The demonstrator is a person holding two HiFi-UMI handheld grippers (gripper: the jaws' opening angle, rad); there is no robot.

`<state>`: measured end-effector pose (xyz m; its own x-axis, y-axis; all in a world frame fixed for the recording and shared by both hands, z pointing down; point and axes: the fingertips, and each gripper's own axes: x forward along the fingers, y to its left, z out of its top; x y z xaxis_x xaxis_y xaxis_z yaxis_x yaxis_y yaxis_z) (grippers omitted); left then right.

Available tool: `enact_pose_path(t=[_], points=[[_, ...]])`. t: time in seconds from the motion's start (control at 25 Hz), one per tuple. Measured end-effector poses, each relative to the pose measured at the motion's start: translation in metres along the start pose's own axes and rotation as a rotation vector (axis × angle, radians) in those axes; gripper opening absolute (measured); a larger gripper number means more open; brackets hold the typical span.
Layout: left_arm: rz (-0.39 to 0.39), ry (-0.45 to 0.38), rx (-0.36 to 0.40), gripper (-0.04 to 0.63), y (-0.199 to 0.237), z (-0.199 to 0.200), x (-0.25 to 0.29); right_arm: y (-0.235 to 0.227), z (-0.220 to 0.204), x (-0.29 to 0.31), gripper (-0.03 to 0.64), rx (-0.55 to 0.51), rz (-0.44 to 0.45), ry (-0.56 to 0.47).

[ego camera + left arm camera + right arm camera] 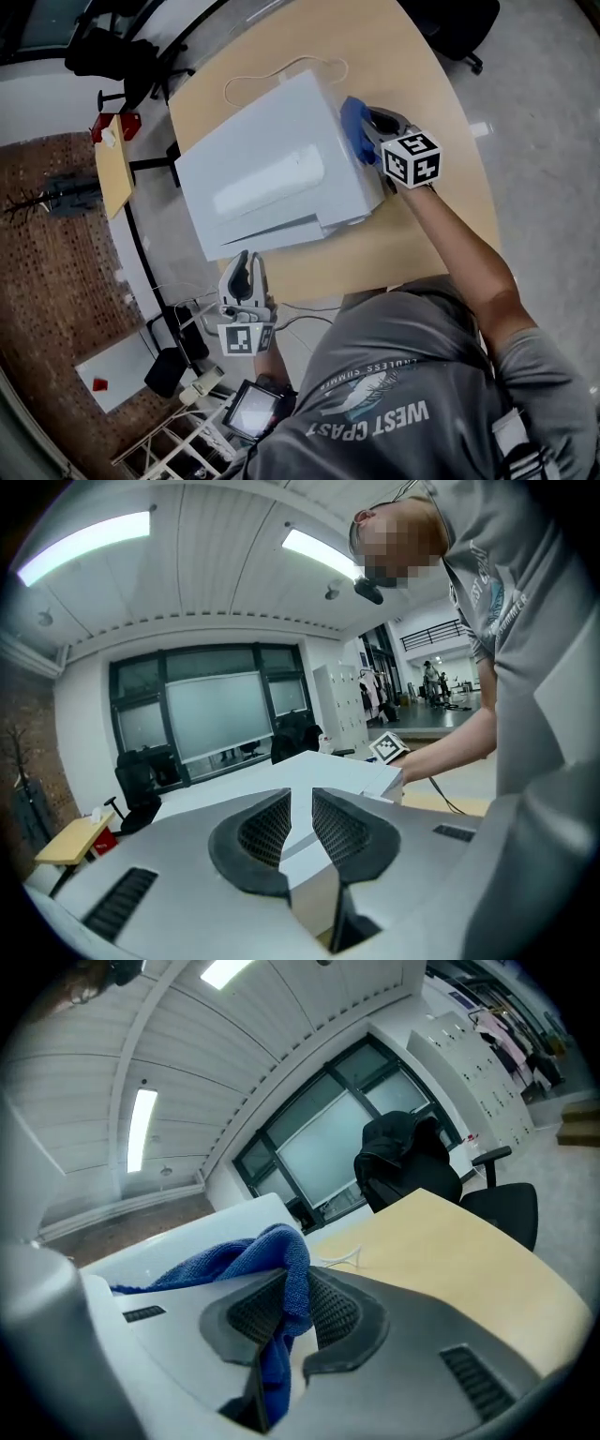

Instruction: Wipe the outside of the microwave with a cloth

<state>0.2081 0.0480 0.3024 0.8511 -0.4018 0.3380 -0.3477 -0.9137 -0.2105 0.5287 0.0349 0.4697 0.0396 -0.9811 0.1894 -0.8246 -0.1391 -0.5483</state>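
Two grippers show in the head view. The right gripper (373,131) holds a blue cloth (353,129) at the microwave (272,178)'s top right edge, with bare table (422,66) beyond. The left gripper (246,267) sits by the table's near edge.

Left gripper view: the jaws are together and empty, with the microwave's corner ahead.

Right gripper view: the jaws are clamped on the cloth, with open tabletop to the right.

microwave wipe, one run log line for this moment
right tool: shut on blue cloth | cloth: at microwave edge | left tool: shut, empty
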Motion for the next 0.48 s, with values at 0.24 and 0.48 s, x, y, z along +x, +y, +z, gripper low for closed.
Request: enact_pose_path(t=[0.24,0.48], points=[[0.026,0.072,0.003,0.084,-0.008,-0.005,0.006,-0.055,-0.014,0.066,0.072,0.028,-0.032,0.052],[0.032,0.099,0.018,0.084,-0.006,-0.002,0.017,-0.083,-0.073,0.066,0.071,0.083,-0.057,0.179]])
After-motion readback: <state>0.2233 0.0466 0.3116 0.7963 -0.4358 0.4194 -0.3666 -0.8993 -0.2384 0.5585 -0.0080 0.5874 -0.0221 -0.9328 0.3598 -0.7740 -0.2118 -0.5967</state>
